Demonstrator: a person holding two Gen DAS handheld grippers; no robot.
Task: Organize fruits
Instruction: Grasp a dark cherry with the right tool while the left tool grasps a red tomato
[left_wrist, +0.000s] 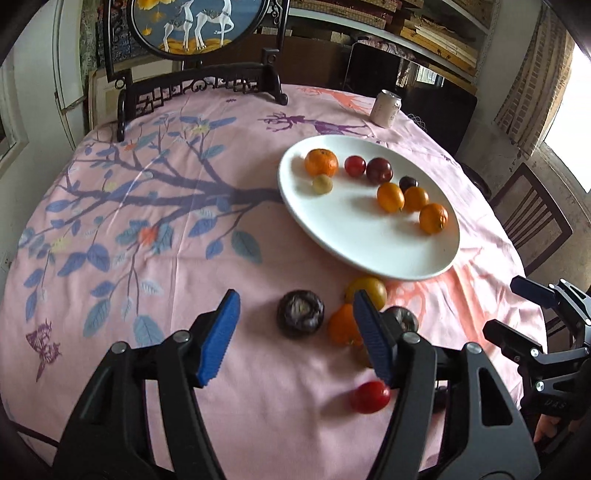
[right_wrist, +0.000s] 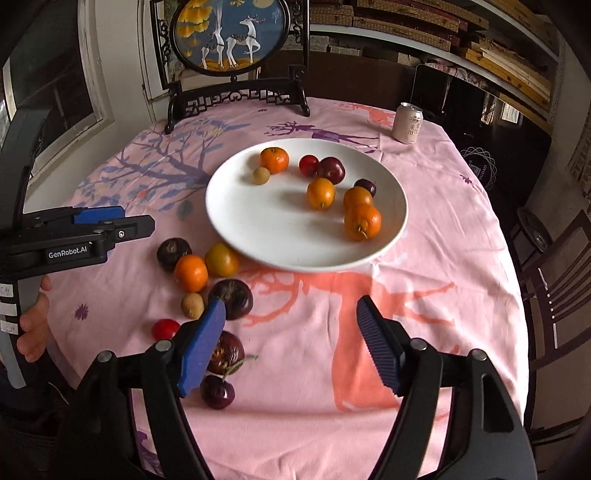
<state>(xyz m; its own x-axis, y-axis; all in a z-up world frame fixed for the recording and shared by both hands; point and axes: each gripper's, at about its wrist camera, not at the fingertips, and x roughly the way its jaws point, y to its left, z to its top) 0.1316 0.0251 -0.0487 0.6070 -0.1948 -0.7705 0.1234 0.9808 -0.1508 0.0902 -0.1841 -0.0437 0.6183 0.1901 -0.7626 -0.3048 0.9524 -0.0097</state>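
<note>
Eight fruits (right_wrist: 325, 192) sit on the white plate (right_wrist: 258, 236) while others lie loose on the surface (right_wrist: 443, 258) just beside it, both hand-held grippers, left (left_wrist: 295, 332) and right (right_wrist: 291, 343), hover apart and empty, and a careless nudge risks rolling fruit off the edge.

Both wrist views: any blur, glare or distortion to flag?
Left wrist view: heavy fisheye bending, blown-out window at right, the red fruit near the lens soft. Right wrist view: same bending, fruit on the white plate sharp with soft shadows, dark corner vignetting.
</note>
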